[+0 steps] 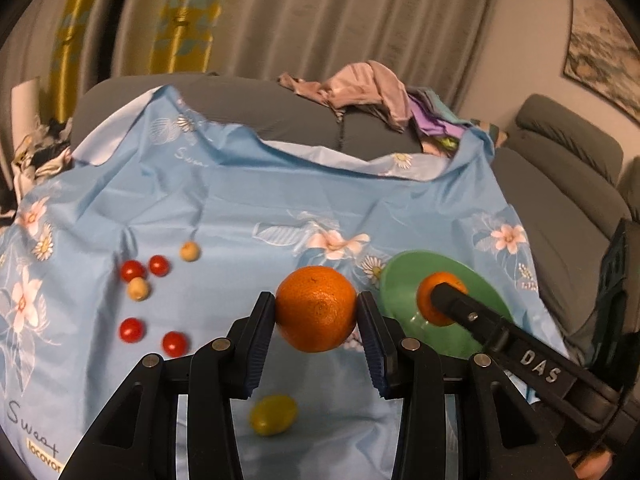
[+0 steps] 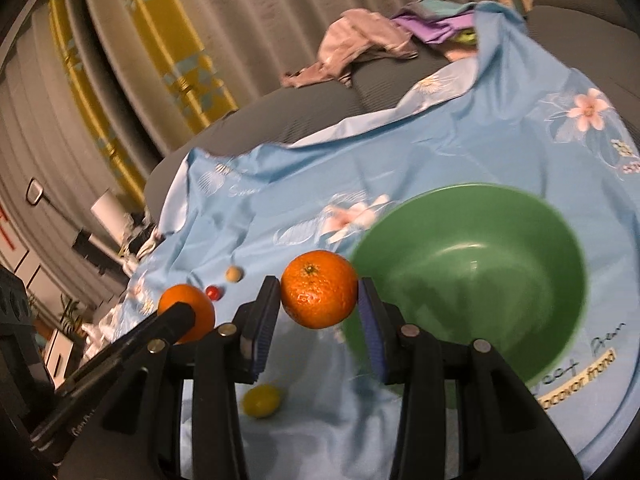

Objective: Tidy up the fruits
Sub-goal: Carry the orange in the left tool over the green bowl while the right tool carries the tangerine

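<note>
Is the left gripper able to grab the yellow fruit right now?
Probably not yet. The left gripper is already shut on an orange, so its jaws are full. The yellow fruit lies uncovered on the blue cloth just below it.

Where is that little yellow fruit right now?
The yellow fruit lies on the blue flowered cloth, low in both views, below the orange held in the left tool.

Grey sofa [image 1: 568, 184] beneath pleated curtains [image 1: 320, 20], framed painting [image 1: 600, 48]
</note>
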### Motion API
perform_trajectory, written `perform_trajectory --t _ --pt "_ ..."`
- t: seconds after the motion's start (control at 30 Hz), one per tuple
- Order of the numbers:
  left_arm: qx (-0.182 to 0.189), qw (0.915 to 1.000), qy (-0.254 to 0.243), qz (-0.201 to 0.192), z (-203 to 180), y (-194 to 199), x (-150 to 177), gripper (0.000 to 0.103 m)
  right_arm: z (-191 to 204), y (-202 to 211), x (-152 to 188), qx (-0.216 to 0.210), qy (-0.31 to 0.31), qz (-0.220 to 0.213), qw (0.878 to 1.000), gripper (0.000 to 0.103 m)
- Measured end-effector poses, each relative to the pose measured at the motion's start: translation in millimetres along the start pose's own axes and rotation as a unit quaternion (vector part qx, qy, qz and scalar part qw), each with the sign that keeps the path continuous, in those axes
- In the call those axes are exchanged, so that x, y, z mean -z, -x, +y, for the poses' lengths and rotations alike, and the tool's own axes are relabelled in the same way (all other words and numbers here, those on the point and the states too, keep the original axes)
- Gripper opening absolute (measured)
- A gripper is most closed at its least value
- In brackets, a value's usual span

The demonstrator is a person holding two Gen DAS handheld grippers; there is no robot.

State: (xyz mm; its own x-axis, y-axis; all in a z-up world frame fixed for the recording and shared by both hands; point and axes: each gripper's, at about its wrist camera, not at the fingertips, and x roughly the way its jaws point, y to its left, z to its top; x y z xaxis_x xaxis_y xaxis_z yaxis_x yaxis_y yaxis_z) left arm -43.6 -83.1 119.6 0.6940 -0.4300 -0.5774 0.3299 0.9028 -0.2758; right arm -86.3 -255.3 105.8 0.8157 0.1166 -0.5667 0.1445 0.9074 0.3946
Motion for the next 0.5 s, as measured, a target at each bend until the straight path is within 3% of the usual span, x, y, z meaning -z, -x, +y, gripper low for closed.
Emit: perform_trajectory --t 0.5 --pt "0.072 0.9962 -0.045 0.017 -64.5 -31.1 0.8 0.041 -63.4 21.5 -4.9 0.057 -0.078 -0.025 0.995 0.041"
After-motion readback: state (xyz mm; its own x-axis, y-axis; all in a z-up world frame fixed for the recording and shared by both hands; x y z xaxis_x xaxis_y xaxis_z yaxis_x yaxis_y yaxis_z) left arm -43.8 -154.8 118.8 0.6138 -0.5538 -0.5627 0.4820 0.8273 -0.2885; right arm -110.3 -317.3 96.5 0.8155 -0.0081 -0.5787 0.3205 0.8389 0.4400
